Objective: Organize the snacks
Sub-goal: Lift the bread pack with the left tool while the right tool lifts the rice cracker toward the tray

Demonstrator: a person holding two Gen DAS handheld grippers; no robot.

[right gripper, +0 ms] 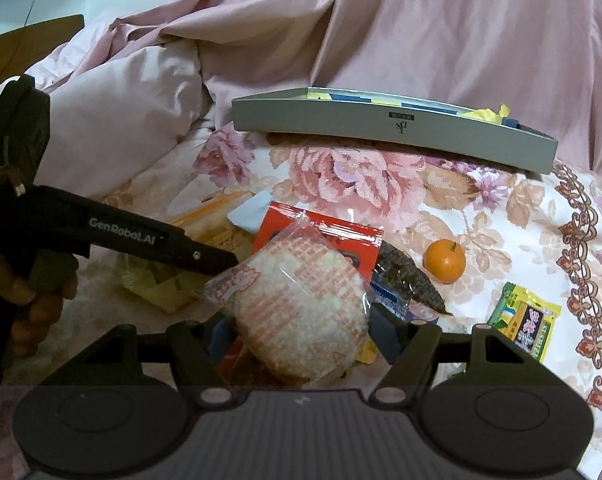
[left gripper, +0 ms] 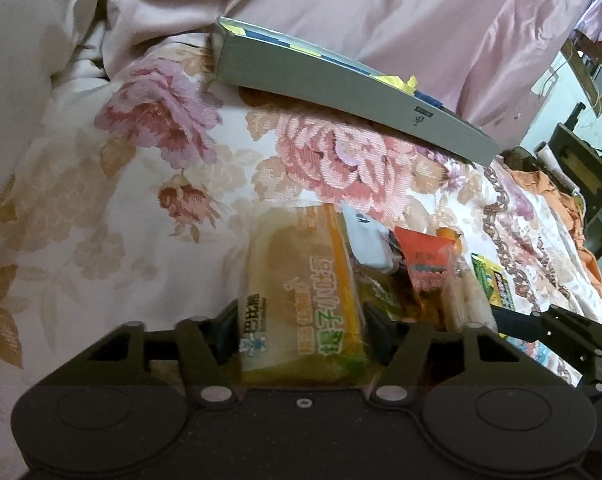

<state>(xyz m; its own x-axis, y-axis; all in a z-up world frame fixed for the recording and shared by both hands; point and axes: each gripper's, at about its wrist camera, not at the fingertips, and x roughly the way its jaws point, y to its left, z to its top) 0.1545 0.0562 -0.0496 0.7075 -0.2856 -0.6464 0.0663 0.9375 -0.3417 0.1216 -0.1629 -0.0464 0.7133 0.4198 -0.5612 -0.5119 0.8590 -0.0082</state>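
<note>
Left hand-held gripper [left gripper: 301,332] clamps a yellow bread packet [left gripper: 301,296], its long axis running away toward 12 o'clock. Right hand-held gripper [right gripper: 301,332] grips a round rice cracker pack [right gripper: 301,308]. Both packs hang above the bed [right gripper: 381,176]; the grey box [right gripper: 381,128] lies crosswise ahead at 12 o'clock, nearer the right hand.

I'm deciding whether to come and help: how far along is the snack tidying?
Partly done, at a guess: the grey box already holds some blue and yellow packets. In hand: the left gripper is closed on a bread packet, the right gripper on a rice cracker. Left on the bedspread: a red pouch, an orange and a yellow-green packet.
</note>
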